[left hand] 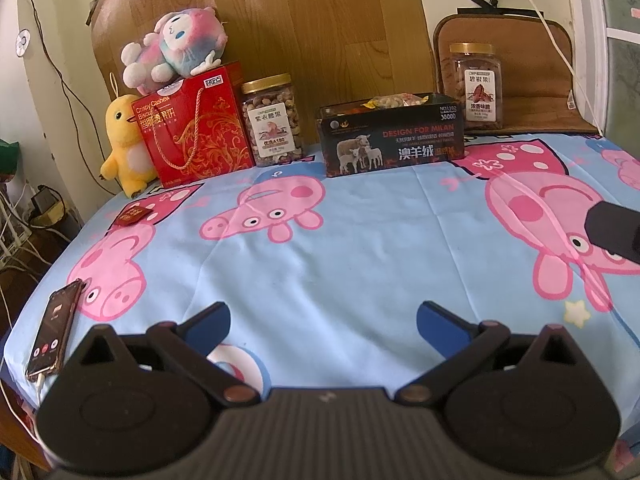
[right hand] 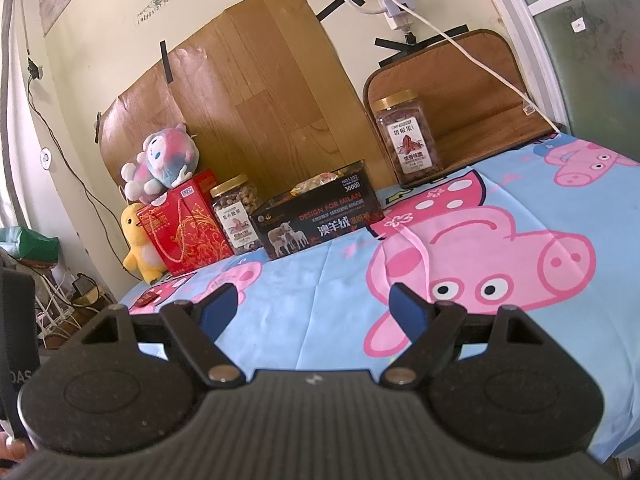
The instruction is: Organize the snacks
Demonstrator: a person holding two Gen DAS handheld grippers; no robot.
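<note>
A dark open box [left hand: 394, 138] [right hand: 320, 216] printed "DESIGN FOR MILAN" stands at the back of the table with wrapped snacks [left hand: 394, 101] [right hand: 314, 182] showing above its rim. A small red snack packet [left hand: 134, 215] [right hand: 146, 299] lies on the cloth at the far left. My left gripper [left hand: 323, 320] is open and empty, low over the near cloth. My right gripper [right hand: 313, 304] is open and empty, also near the front; part of it shows at the right edge of the left wrist view [left hand: 616, 228].
A nut jar [left hand: 274, 120] [right hand: 237, 214], a red gift bag [left hand: 196, 128] [right hand: 186, 228], a yellow duck plush [left hand: 122, 146] and a pink plush [left hand: 176, 50] stand back left. A second jar [left hand: 476, 86] [right hand: 412, 136] stands back right. A phone [left hand: 52, 330] lies at the left edge.
</note>
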